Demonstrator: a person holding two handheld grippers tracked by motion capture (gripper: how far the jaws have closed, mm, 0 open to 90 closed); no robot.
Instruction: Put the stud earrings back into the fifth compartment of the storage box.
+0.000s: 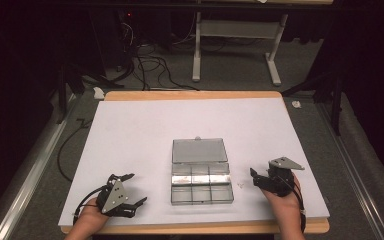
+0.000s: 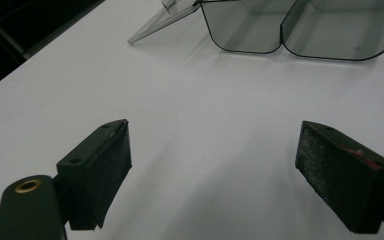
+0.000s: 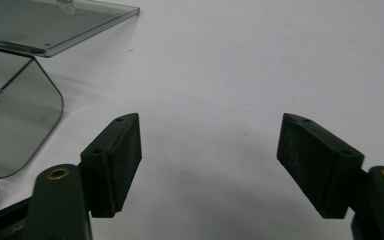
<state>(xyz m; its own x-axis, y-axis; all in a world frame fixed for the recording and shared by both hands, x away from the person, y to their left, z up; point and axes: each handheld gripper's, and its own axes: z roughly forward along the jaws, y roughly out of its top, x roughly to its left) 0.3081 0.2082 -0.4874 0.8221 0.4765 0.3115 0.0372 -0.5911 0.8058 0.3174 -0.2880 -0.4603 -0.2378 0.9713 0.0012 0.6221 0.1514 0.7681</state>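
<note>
Your left tool (image 1: pixel 128 190) spread wide near the desk's (image 1: pixel 145 125) front edge, your right tool (image 1: pixel 258 179) equally wide, clear compartment box (image 1: pixel 200 185) lying open between them, lid (image 1: pixel 199 150) flat.

Clear smoky plastic compartment box (image 1: pixel 201 187), lid (image 1: pixel 199 150) open & laid flat behind it, 6 cells, all empty. Sits on white tabletop (image 1: pixel 130 135) ahead of both sets of jaws, not touching either.

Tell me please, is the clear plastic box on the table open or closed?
Open. The box has its lid folded back flat behind the six compartments, which look empty.
</note>
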